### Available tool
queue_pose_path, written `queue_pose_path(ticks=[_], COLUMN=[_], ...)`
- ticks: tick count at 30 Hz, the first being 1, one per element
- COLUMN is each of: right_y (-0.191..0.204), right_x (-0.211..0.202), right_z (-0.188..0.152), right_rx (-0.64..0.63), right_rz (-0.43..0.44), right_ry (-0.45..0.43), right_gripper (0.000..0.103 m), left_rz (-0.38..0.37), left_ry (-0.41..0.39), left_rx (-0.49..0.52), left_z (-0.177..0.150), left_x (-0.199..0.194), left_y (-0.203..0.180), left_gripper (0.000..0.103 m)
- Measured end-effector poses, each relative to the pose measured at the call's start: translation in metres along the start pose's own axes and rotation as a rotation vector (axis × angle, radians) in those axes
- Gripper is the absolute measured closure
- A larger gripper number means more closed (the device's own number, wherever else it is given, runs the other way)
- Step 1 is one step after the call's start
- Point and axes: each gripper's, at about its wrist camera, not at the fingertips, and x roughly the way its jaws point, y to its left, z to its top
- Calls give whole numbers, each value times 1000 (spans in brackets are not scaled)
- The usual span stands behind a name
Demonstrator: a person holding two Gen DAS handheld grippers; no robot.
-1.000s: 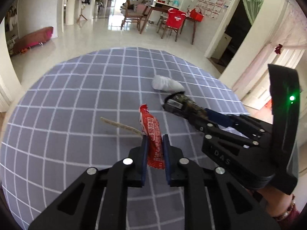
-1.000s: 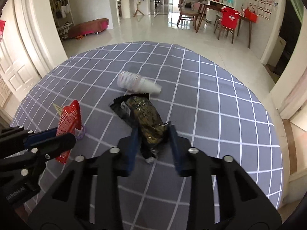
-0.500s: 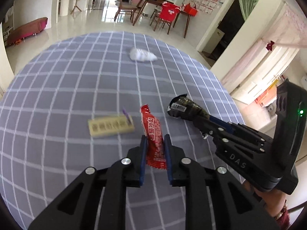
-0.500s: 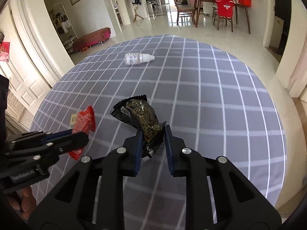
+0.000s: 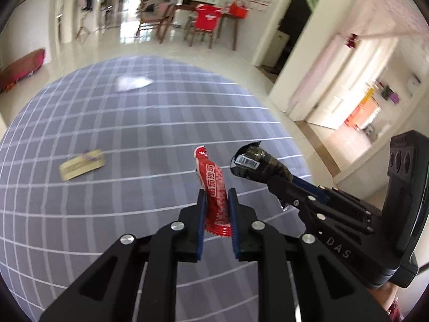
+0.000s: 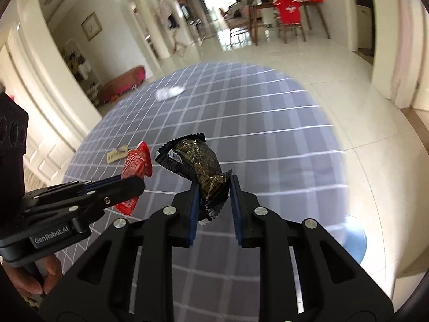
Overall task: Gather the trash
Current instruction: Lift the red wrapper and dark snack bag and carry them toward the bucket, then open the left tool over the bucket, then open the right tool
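Left gripper (image 5: 216, 201) clenched on a red wrapper (image 5: 213, 187) held above the grey checked table (image 5: 107, 123), right gripper (image 6: 213, 193) clamped on a dark wrapper (image 6: 198, 161) alongside, yellow packet (image 5: 81, 164) and blurred white item (image 5: 132, 83) lay on the cloth.

Home: dining table (image 5: 206, 2), chairs (image 6: 291, 18)

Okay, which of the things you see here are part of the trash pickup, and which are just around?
Trash job:
red wrapper, in left gripper
black wrapper, in right gripper
yellow packet on table
white bottle on table

Just around:
red chairs
pink bench
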Motion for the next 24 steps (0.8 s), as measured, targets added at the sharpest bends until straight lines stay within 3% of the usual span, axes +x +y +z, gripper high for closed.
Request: queue_pose_path(ticks=[5, 12, 15, 20, 21, 22, 23, 24], right_y=[-58, -140, -170, -202, -206, -211, -215, -217], right_x=[-53, -118, -141, -159, -160, -162, -164, -165], right_z=[-11, -38, -53, -68, -70, -72, -74, -76], right_rx=[112, 264, 315, 379, 386, 399, 409, 413], right_rz=[-39, -147, -229, -292, -300, -303, -307, -310], right_ry=[-87, -180, -220, -258, -262, -270, -278, -277], right_gripper=[82, 82, 82, 82, 82, 81, 81, 81], left_rz=[-66, -163, -180, -206, -204, -193, -171, -147], left_ry=[15, 96, 126, 162, 167, 169, 174, 177], left_rx=[112, 284, 333, 389, 388, 388, 387, 385], left_z=[4, -3, -7, -10, -10, -11, -12, -11], left_x=[13, 59, 77, 103, 109, 112, 117, 121], left_y=[-71, -179, -212, -256, -262, -266, -269, -270], left_gripper=[87, 87, 87, 84, 78, 65, 38, 23])
